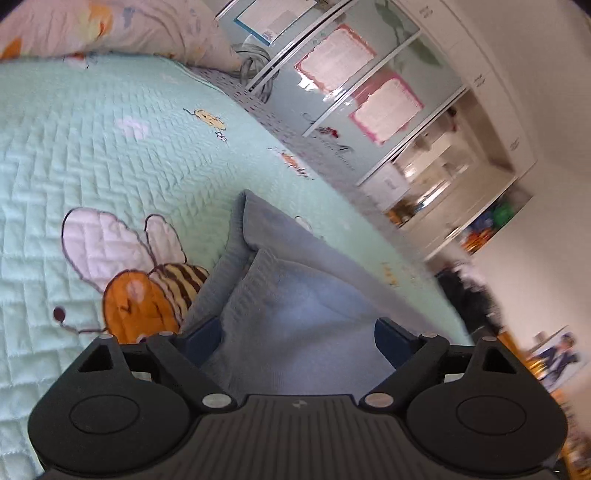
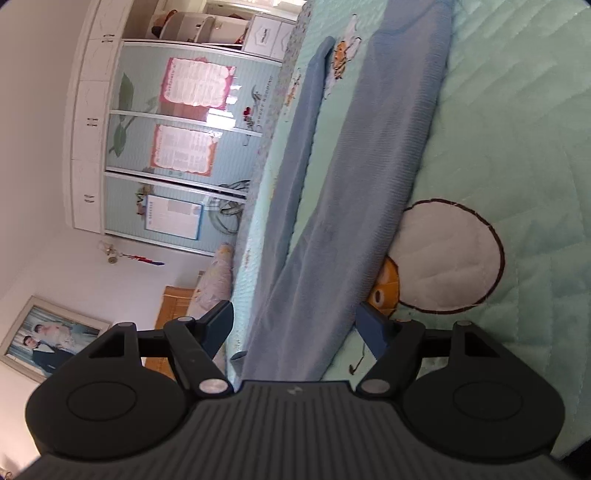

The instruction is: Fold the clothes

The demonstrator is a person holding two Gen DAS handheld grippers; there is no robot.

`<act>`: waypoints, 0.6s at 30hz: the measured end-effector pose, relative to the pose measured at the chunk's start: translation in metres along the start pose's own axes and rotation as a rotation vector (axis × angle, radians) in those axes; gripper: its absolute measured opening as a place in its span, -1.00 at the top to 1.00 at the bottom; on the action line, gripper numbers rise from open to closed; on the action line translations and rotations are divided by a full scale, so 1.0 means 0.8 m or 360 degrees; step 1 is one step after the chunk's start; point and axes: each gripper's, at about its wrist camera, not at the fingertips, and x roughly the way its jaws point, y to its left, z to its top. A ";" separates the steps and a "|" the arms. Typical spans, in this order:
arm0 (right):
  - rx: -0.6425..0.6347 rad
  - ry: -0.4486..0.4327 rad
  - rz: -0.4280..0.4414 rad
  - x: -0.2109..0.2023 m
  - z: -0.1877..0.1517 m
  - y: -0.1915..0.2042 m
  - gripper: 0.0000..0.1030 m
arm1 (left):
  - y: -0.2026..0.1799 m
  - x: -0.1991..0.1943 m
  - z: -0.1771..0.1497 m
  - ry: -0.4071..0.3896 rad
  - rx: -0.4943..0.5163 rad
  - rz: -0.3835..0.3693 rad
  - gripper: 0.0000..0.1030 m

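Nearest in the left wrist view, the left gripper (image 1: 297, 338) has its jaws spread wide, with a fold of the blue garment (image 1: 295, 288) lying between the pads; neither pad visibly presses the cloth. In the right wrist view the right gripper (image 2: 295, 325) also stands fairly wide, straddling the near end of the same blue garment (image 2: 351, 206); whether its pads touch the fabric cannot be told.

The garment lies on the bed's quilted green bedspread (image 1: 110, 155), partly covering an embroidered bee (image 1: 147, 295).

Judged from here, closing the jaws on only the top layer could drag the fold apart. A pinch that goes too deep might catch the bedspread as well. The long strip running toward the bed's far edge could slide off if pulled that way.

The garment's near edge is hidden under both gripper bodies. The left view is blurred, especially at the right. Beyond lie a pillow (image 1: 122, 29) and the wardrobe doors (image 2: 166, 147).
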 end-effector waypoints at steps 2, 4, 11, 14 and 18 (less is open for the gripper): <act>-0.0030 0.0017 -0.0017 0.005 -0.002 0.007 -0.46 | 0.010 0.003 0.009 -0.0024 -0.0053 -0.0027 -0.76; -0.0045 0.0044 -0.0025 0.008 -0.005 0.010 -0.47 | 0.023 0.013 0.019 -0.0001 -0.0150 -0.0087 -0.76; 0.0008 0.0028 -0.0002 0.002 -0.009 0.008 -0.47 | 0.037 0.067 0.032 0.0330 -0.0159 -0.0036 -0.61; 0.0017 0.0031 -0.0013 0.002 -0.008 0.009 -0.47 | 0.037 0.061 0.038 0.0354 -0.0163 0.0083 -0.26; 0.0004 0.0031 -0.0023 0.007 -0.008 0.014 -0.47 | 0.047 0.055 0.038 0.0369 -0.0187 0.0045 -0.26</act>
